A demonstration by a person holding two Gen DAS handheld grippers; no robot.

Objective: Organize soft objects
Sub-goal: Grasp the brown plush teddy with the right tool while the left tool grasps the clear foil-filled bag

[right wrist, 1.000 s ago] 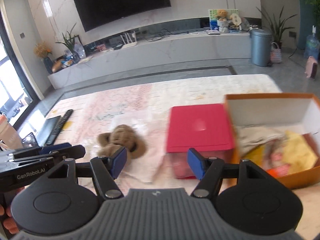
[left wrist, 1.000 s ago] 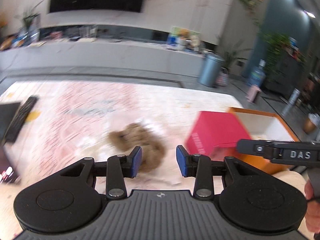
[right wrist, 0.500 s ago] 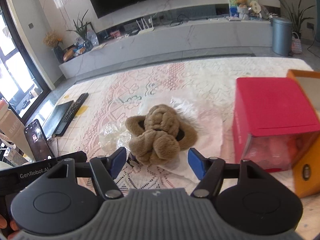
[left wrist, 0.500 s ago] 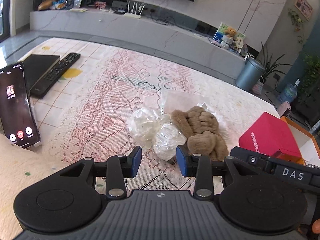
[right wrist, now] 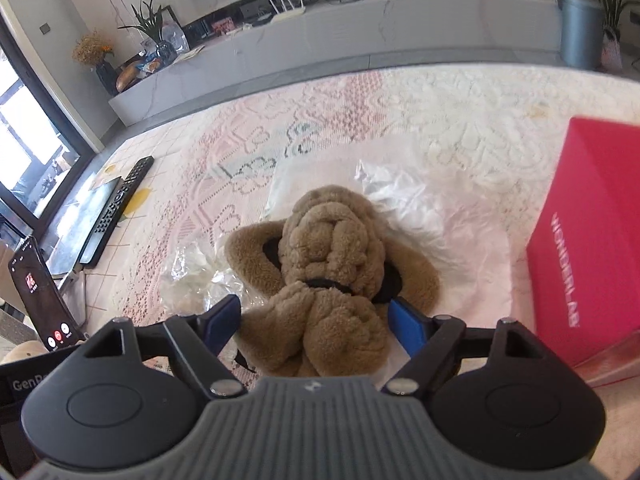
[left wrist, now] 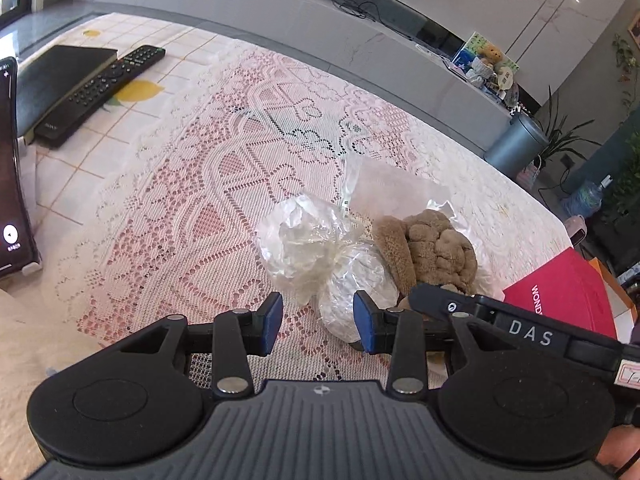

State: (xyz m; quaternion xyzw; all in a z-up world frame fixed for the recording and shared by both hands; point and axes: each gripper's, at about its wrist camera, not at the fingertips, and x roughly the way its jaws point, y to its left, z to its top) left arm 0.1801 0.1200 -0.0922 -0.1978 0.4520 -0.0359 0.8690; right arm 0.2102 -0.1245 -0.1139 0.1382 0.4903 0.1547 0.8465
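A brown plush toy (right wrist: 332,264) lies on a sheet of clear plastic (right wrist: 448,224) on the lace tablecloth. My right gripper (right wrist: 316,322) hangs low over the toy, which sits between its blue pads (right wrist: 406,322); the jaws are opening and do not squeeze it. Left of the toy lies a crumpled clear plastic bag (left wrist: 304,248) in two lumps. My left gripper (left wrist: 318,322) stands open just short of the nearer lump (left wrist: 356,300), which lies by its right pad. The right gripper's body (left wrist: 500,320) shows beside the plush toy (left wrist: 436,248) in the left wrist view.
A red box (right wrist: 588,240) stands right of the toy, also the red box (left wrist: 568,300) in the left wrist view. At the far left are a phone on a stand (left wrist: 12,168), a remote (left wrist: 100,92) and a black flat book (left wrist: 56,76). Behind the table runs a long grey cabinet (left wrist: 280,12).
Both grippers have come down and closer to the toy and the plastic bag. The right jaws have widened around the toy. The orange box has left both views.
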